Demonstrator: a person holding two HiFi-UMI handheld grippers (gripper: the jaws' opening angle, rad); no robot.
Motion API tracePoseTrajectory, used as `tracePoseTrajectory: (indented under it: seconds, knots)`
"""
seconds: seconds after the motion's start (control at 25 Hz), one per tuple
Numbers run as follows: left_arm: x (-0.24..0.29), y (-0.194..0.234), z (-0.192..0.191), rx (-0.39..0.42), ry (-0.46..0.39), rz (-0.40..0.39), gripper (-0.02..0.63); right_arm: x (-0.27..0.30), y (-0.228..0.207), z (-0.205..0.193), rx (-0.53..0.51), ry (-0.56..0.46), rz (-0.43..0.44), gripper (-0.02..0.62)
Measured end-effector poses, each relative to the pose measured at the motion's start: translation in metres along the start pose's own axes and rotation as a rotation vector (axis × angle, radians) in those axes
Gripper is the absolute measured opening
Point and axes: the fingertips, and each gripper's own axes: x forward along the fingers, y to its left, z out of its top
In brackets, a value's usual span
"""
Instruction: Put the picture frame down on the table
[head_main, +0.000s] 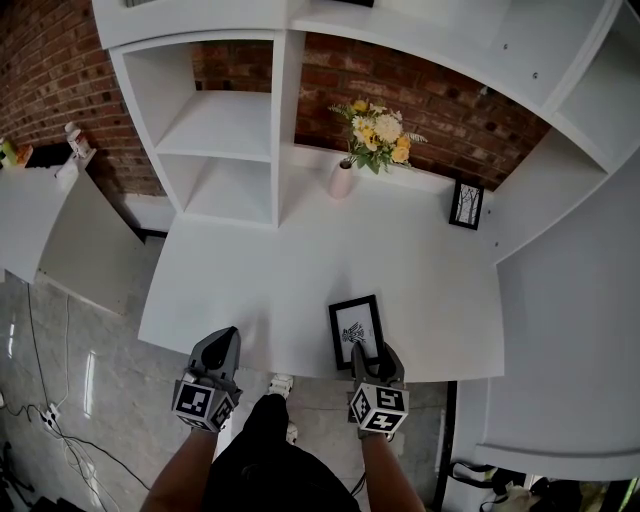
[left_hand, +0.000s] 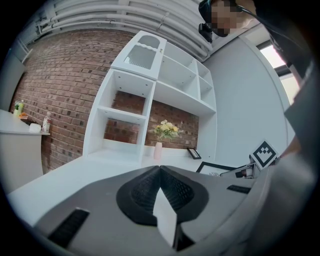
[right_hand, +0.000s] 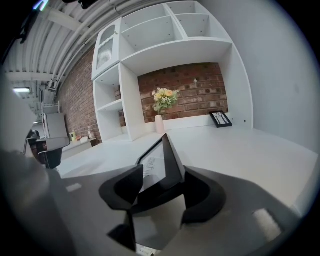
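A white table (head_main: 260, 280) stands before you against a brick wall (head_main: 50, 70), with white shelving (head_main: 225, 130) to the left. The picture frame (head_main: 355, 328) is over the table's front edge, just right of the middle, and it is in your right gripper (head_main: 373, 352). It is a slim black rectangle with a wide white mat around a small dark drawing. Any lettering on the print is too small to read. In the right gripper view the jaws are clamped on the frame's near edge, and the frame slants away from them. You cannot tell whether its far end touches the tabletop. Your left gripper (head_main: 224, 338) hangs at the front edge, well apart from the frame, with its jaws pressed together on nothing. Each gripper carries a cube with black-and-white square markers. At the back stand a pale vase (head_main: 342, 180) of yellow and white flowers (head_main: 376, 128) and, further right, a second small black frame (head_main: 466, 203), upright
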Motion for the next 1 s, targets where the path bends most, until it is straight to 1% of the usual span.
tracePoseTrajectory:
  seconds: [0.16,0.36,0.72,1.0]
  knots:
    - [0.002,0.002,0.003,-0.001,0.004,-0.002,-0.008,0.002,0.0,-0.003,-0.001,0.022,-0.013,0.227]
    - [0.006,0.003,0.005,0.004,-0.01,0.0,-0.008,0.008,-0.001,-0.007,-0.01,0.067,-0.04,0.253]
    - [0.012,0.005,0.006,0.0,0.009,-0.005,-0.008,0.01,0.0,-0.01,-0.014,0.099,-0.049,0.262]
    - [0.015,0.007,0.002,-0.016,0.001,-0.004,-0.008,0.012,0.0,-0.012,-0.039,0.12,-0.066,0.264]
